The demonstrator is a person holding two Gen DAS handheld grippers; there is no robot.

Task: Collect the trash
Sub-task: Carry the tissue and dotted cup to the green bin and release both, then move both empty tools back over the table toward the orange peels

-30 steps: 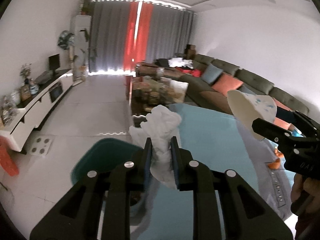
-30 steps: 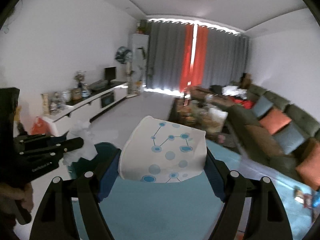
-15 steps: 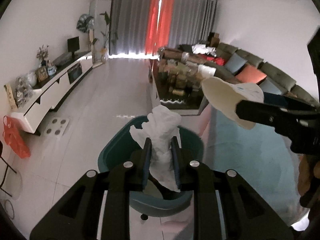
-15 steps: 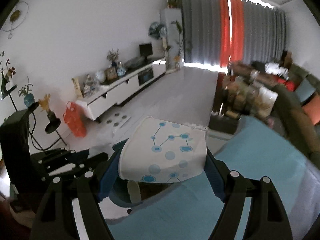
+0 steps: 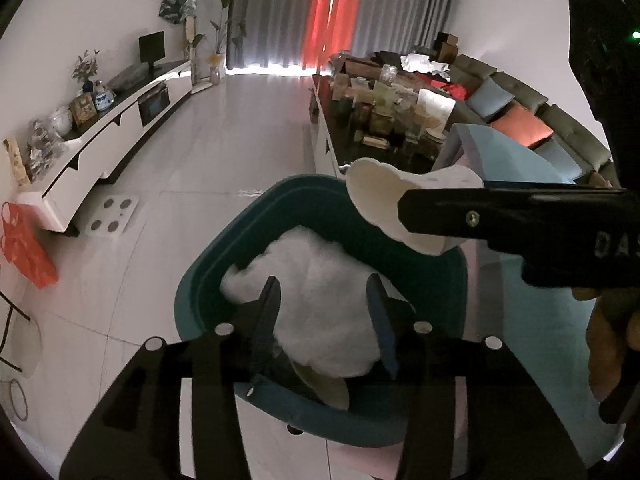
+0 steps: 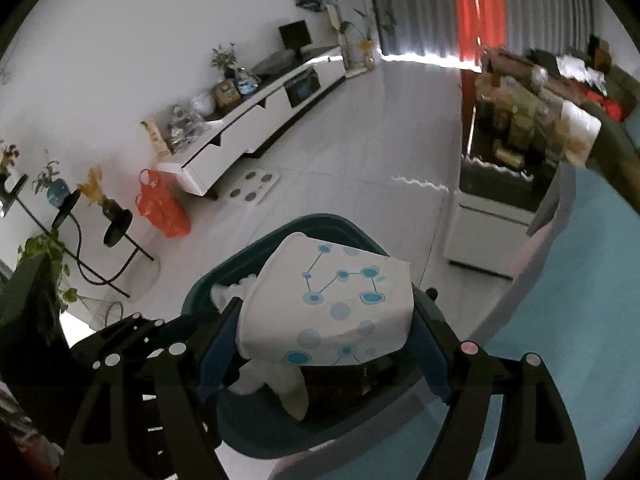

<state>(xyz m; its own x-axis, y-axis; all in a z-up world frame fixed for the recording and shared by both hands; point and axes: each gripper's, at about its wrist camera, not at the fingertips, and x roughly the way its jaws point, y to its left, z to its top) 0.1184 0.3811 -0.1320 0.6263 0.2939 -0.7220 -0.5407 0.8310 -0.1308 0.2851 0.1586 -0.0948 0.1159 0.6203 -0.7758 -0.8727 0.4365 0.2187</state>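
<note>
Compared with half a second ago, the left claw (image 5: 324, 312) is opening above the teal bin (image 5: 224, 264) at lower centre, and the crumpled white tissue (image 5: 320, 292) between its spread pads looks released, dropping in. The right claw (image 6: 320, 336) grips the squashed paper cup (image 6: 332, 308) over that bin's rim, so the cup probably goes next.
</note>
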